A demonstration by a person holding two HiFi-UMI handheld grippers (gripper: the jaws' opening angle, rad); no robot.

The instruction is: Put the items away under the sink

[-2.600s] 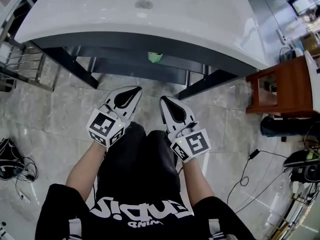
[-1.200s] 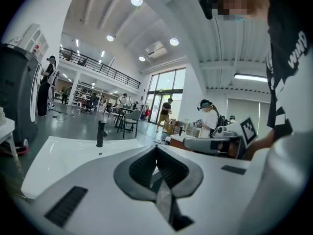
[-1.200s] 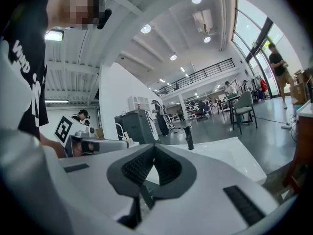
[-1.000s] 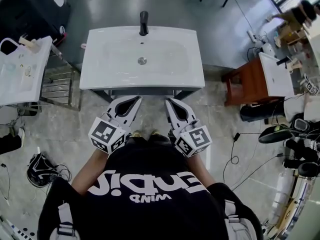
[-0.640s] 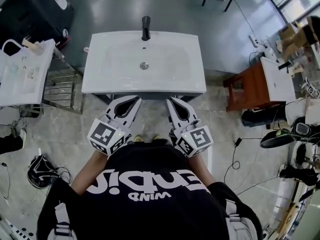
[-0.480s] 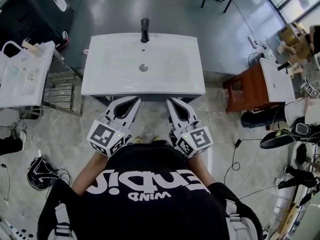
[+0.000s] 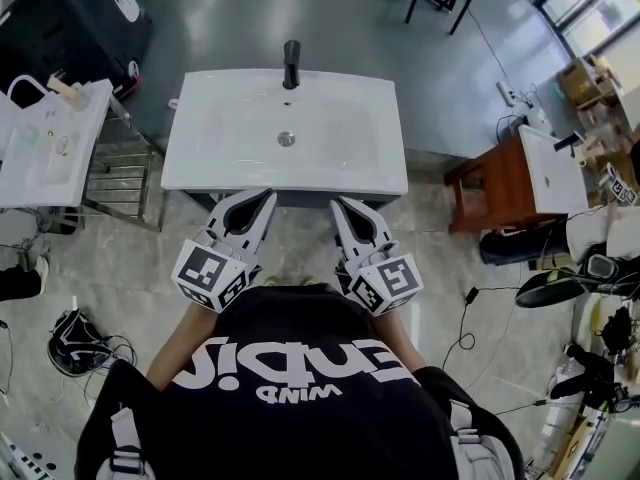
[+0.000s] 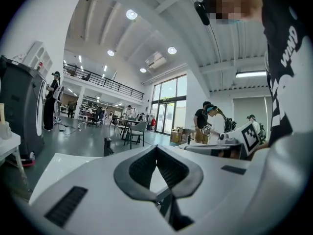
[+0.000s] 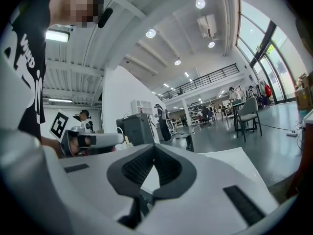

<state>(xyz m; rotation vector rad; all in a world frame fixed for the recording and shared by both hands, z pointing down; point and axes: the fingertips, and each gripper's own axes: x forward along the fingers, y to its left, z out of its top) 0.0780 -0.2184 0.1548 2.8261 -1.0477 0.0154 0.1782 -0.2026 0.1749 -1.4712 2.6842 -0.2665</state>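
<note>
The white sink basin (image 7: 240,138) with its black faucet (image 7: 291,62) stands straight ahead of me, seen from above. Its top hides the space underneath, and no items show. Both grippers are held close to the body at the basin's near edge. The left gripper (image 7: 265,197) is shut with nothing in it, and its closed tips (image 8: 156,149) point over the basin. My right gripper (image 7: 337,207) is also shut and empty, its tips (image 9: 153,147) meeting in front of the basin.
A second white basin (image 7: 40,158) sits on a metal rack (image 7: 125,183) at the left. A brown wooden stand (image 7: 485,188) with another basin (image 7: 555,168) is at the right. Cables (image 7: 78,343) lie on the floor at both sides. People stand in the hall behind.
The view has risen from low in front of the under-sink shelf to high above the basin. Both grippers stay shut near the body, shifting only slightly.
</note>
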